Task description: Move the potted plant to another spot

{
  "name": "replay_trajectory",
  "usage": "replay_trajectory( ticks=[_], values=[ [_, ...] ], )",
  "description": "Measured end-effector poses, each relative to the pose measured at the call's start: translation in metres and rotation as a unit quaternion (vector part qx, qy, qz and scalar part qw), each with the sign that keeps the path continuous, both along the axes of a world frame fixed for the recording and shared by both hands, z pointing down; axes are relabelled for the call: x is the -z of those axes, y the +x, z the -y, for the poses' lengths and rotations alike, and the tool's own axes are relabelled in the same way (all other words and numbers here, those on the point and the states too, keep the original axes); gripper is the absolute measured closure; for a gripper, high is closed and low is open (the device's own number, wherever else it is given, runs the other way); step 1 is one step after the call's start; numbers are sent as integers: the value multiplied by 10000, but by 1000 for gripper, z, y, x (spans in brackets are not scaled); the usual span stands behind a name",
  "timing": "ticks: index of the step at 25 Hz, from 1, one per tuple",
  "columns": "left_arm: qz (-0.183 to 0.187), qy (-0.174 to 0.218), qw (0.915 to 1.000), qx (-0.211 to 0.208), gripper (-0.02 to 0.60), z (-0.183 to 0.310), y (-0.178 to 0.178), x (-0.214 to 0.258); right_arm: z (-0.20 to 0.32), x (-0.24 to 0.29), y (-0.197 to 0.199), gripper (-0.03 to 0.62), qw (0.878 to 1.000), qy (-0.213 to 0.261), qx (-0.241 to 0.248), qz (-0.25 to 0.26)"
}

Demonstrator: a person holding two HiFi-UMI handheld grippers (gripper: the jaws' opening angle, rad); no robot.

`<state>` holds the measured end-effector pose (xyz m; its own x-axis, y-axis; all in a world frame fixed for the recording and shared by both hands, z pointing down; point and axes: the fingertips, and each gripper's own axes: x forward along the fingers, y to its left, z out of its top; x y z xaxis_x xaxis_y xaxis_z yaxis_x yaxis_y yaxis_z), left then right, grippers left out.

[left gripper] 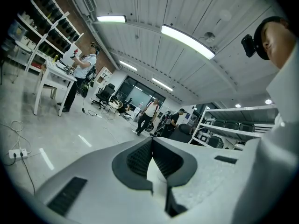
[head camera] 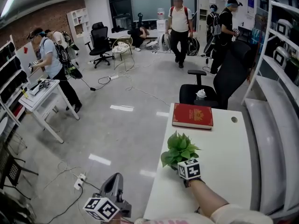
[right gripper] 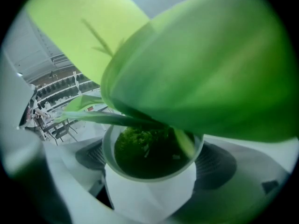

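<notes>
A small potted plant (head camera: 180,149) with broad green leaves stands near the left edge of the white table (head camera: 224,157). My right gripper (head camera: 183,164) reaches in from below, its marker cube just behind the leaves. In the right gripper view the white pot (right gripper: 149,195) sits between the two jaws, with my right gripper (right gripper: 152,168) shut on it and leaves (right gripper: 201,64) filling most of the view. My left gripper (head camera: 114,180) hangs off the table over the floor at lower left. In its own view my left gripper (left gripper: 152,142) is shut with nothing in it.
A red book (head camera: 192,116) lies at the table's far end, beside a cable hole (head camera: 234,119). A black office chair (head camera: 219,85) stands behind the table, with white shelving (head camera: 275,101) along the right. A power strip (head camera: 78,181) and cables lie on the floor. Several people are further off.
</notes>
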<state>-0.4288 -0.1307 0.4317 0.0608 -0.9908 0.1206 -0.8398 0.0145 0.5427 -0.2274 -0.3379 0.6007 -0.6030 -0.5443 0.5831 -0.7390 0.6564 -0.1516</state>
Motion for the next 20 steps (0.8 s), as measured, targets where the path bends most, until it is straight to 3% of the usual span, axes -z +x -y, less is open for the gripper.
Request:
replay_trajectory(
  ticks=[11, 20],
  values=[
    [-23, 39, 10000, 0, 578, -9, -18, -1, 5, -2, 0, 49, 9999, -69, -143, -63],
    [-18, 181, 9997, -148, 578, -19, -35, 10, -6, -6, 10, 49, 9977, -295, -569, -235]
  ],
)
